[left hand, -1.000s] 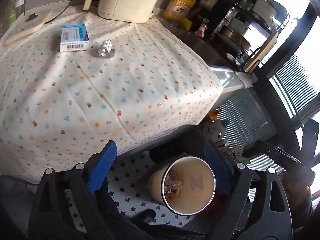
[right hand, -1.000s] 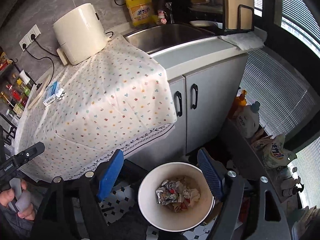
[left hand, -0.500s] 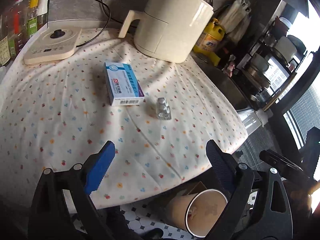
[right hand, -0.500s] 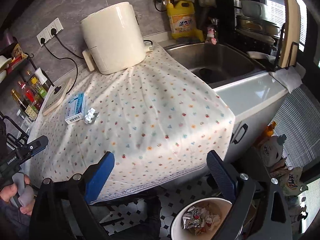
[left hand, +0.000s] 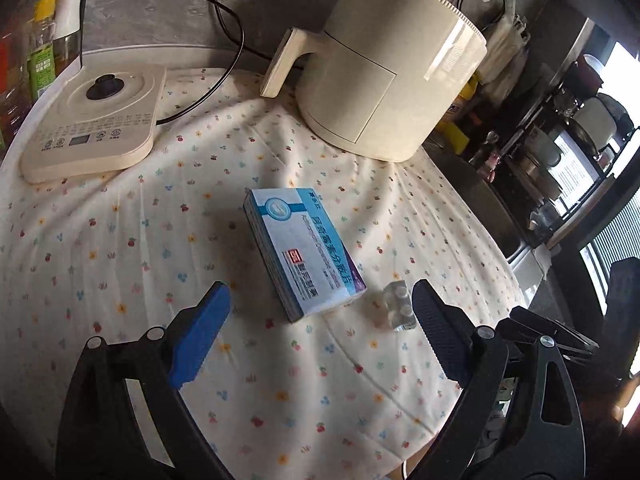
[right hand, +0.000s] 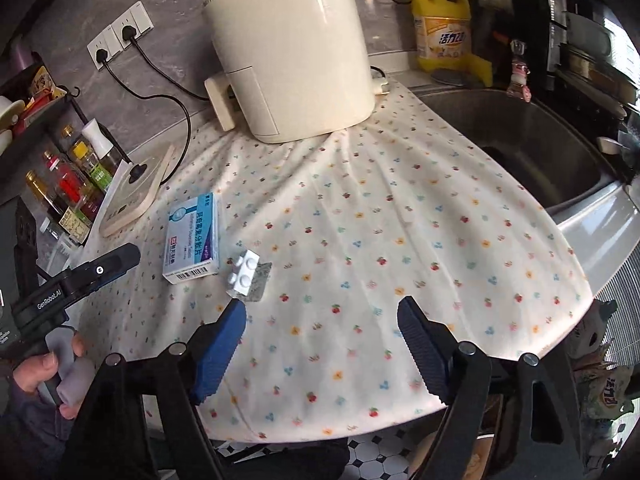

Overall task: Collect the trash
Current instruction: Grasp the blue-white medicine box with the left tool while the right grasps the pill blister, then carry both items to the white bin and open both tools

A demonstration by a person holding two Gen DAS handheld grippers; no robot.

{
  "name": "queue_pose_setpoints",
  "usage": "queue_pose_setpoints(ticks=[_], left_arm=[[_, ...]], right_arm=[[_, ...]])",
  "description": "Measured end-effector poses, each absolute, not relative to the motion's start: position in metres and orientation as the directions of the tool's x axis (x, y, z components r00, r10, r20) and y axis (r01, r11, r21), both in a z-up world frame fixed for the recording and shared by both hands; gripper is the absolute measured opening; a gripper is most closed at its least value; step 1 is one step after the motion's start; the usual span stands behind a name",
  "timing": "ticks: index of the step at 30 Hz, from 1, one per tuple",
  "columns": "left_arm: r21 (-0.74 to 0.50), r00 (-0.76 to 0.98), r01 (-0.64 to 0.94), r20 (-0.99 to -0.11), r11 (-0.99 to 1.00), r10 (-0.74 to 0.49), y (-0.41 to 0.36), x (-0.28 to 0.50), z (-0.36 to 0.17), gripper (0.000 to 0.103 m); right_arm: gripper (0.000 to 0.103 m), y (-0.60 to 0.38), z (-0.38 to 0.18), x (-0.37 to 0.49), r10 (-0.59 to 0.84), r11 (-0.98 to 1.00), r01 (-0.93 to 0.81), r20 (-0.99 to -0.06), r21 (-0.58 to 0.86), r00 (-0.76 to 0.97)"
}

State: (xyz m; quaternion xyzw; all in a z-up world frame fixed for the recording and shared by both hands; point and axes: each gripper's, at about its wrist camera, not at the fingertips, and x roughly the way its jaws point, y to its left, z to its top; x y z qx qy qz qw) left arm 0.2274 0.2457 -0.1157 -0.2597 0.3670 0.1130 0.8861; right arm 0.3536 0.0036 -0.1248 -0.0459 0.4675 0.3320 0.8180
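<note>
Looking over the tablecloth (left hand: 120,248), we see both the left gripper (left hand: 320,328) and right gripper (right hand: 320,340) wide open and empty. The medicine box (left hand: 304,248) beside the blister pack (right hand: 244,274) seems light, crushable card; we'd pinch its long sides.

Right gripper (right hand: 320,322) hangs over the cloth-covered counter (right hand: 400,216), jaws wide apart, nothing btwn them. Blister pack (right hand: 246,274) lies just beyond its left fingertip, w/ blue-white medicine box (right hand: 195,238) just beside it. Cream air fryer (right hand: 292,48) at back, sink (right hand: 520,148) to the right. Left gripper's body (right hand: 76,280) shows at left edge.
</note>
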Motion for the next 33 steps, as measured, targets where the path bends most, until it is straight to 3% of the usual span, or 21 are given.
queue_pose_setpoints(ticks=[10, 13, 14, 23, 33], left_arm=[[-0.378, 0.663, -0.309, -0.744, 0.873, -0.088, 0.269, 0.262, -0.13, 0.09], [-0.39, 0.647, -0.28, -0.752, 0.877, -0.127, 0.269, 0.272, -0.136, 0.09], [-0.394, 0.643, -0.272, -0.753, 0.878, -0.139, 0.268, 0.276, -0.138, 0.09], [-0.36, 0.583, -0.245, -0.796, 0.9, -0.16, 0.252, 0.324, -0.152, 0.09], [-0.155, 0.531, -0.205, -0.847, 0.966, -0.023, 0.206, 0.343, -0.154, 0.09]], right_arm=[[0.063, 0.076, -0.164, 0.365, 0.495, 0.76, -0.589, -0.832, 0.275, 0.251], [0.043, 0.087, -0.183, 0.371, 0.483, 0.76, -0.573, -0.856, 0.307, 0.183], [0.031, 0.087, -0.181, 0.372, 0.48, 0.766, -0.57, -0.853, 0.296, 0.203], [0.029, 0.053, -0.165, 0.395, 0.399, 0.843, -0.494, -0.864, 0.214, 0.307], [0.03, -0.006, -0.156, 0.394, 0.348, 0.904, -0.381, -0.852, 0.195, 0.391]])
